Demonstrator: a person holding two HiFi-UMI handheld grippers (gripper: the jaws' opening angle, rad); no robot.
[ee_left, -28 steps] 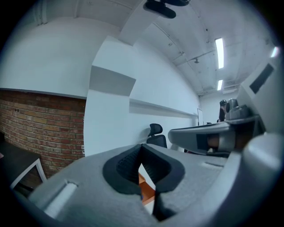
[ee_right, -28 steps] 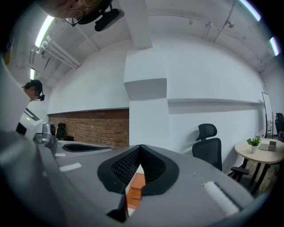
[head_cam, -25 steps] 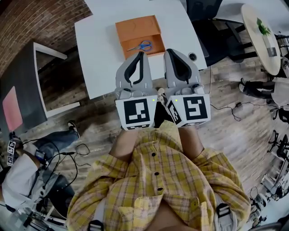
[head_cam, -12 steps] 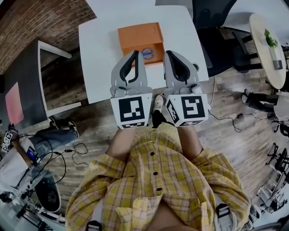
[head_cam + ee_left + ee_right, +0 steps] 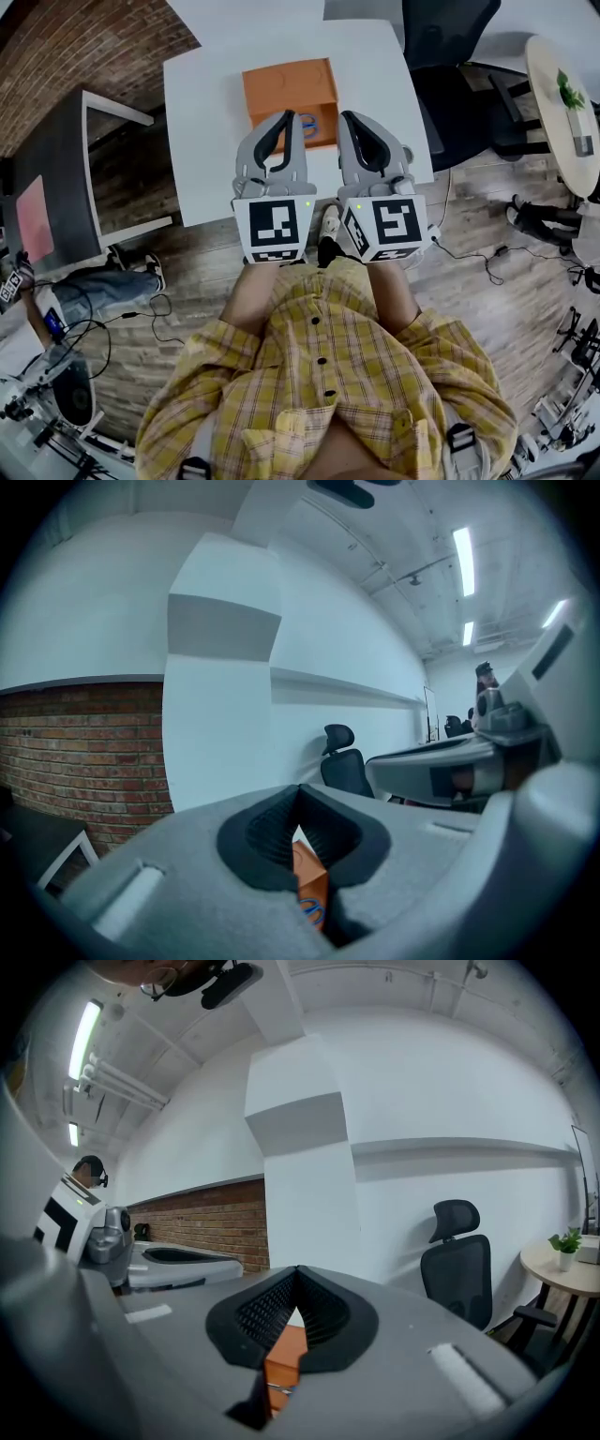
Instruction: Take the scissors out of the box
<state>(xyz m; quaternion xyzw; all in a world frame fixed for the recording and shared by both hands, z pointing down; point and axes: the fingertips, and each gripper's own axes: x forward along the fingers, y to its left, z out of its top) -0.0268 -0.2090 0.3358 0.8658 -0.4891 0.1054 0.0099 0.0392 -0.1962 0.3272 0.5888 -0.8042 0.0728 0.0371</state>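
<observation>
Left gripper [image 5: 288, 116] partly covers scissors [image 5: 309, 120]; office chair [image 5: 448, 33] beside table [image 5: 206, 108].

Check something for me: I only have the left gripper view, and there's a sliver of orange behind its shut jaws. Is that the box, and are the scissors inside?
Observer: Yes. The head view shows the orange box on a white table, with blue-handled scissors in its near part.
Operator: Where's the other gripper?
Observer: The right gripper is side by side with the left gripper, its tip just right of the box in that view.
Operator: Is it open?
Observer: No. The right gripper view shows its jaws together, with nothing between them.
</observation>
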